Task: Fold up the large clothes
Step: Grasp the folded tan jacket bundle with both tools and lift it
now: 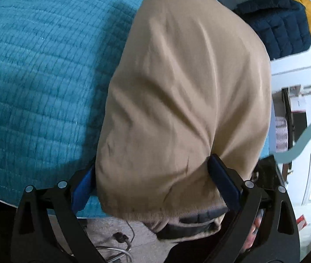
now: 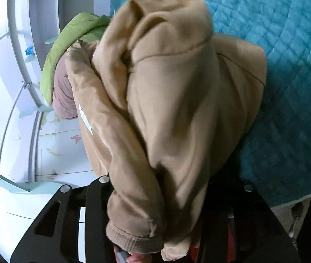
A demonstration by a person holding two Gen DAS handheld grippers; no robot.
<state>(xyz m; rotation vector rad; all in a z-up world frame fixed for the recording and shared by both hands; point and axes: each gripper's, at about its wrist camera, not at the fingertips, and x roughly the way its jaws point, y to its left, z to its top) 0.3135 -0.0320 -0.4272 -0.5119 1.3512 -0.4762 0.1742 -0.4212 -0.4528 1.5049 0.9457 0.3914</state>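
the tan sweatshirt (image 1: 183,100) fills most of both views, hanging in loose folds above the teal quilted bedspread (image 1: 37,76). in the left wrist view the left gripper (image 1: 155,179) has its two black arms set wide, and the blue pads (image 1: 223,182) sit on either side of a thick bunch of the fabric near the ribbed hem; the cloth fills the gap from one pad to the other, so the fingers are pinching the garment. the hem droops past the edge of the bed, over a speckled floor with some cables (image 1: 120,241).

in the right wrist view the same sweatshirt (image 2: 177,109) is bunched and draped straight over the right gripper (image 2: 155,197), with a ribbed cuff (image 2: 133,239) hanging low at the front. its black frame shows on the left and lower right, but the fingertips are buried under cloth (whether they are spread or pressed on the fabric cannot be told).

beyond the garment, the right view shows a green jacket (image 2: 72,43) and a pinkish garment (image 2: 63,94) piled together at the bed's edge. the left view shows a folded navy quilted jacket (image 1: 276,28) with a yellow lining at the far side.
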